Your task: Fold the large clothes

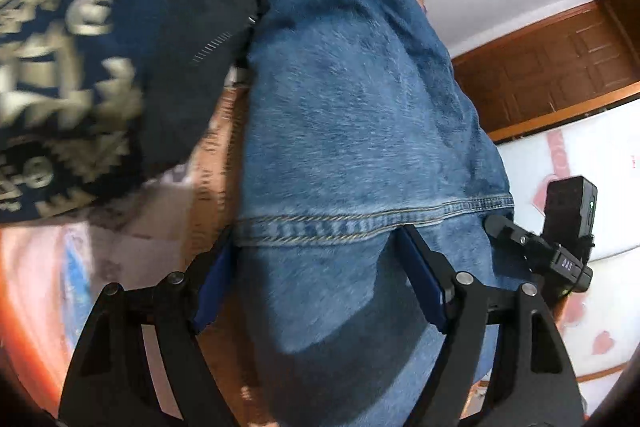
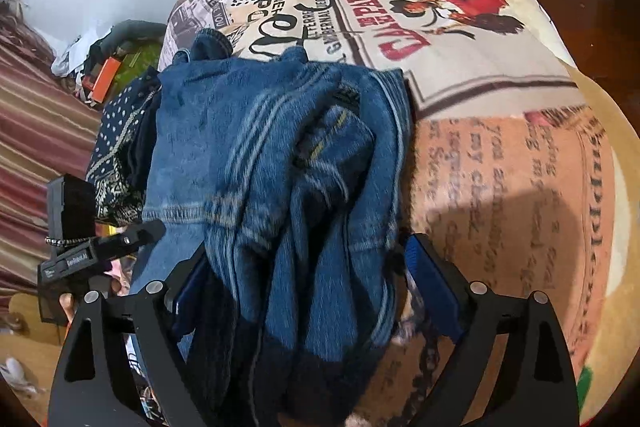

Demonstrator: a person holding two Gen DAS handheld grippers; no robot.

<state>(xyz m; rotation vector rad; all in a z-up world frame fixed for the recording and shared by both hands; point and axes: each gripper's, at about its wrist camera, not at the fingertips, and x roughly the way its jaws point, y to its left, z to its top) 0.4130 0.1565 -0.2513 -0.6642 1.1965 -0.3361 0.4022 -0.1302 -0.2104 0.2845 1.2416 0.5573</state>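
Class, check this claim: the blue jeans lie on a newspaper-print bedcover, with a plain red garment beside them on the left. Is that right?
Not quite. The garment beside the blue jeans is dark navy with a pale pattern, not plain red, as the right wrist view shows. The jeans do lie on the newspaper-print bedcover.

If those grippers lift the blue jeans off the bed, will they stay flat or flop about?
The jeans would probably flop: they already lie bunched in soft folds on the printed bedspread. The thick denim and stitched seam suggest they are fairly heavy, so loose ends likely sag. The rough weave probably will not slip easily.
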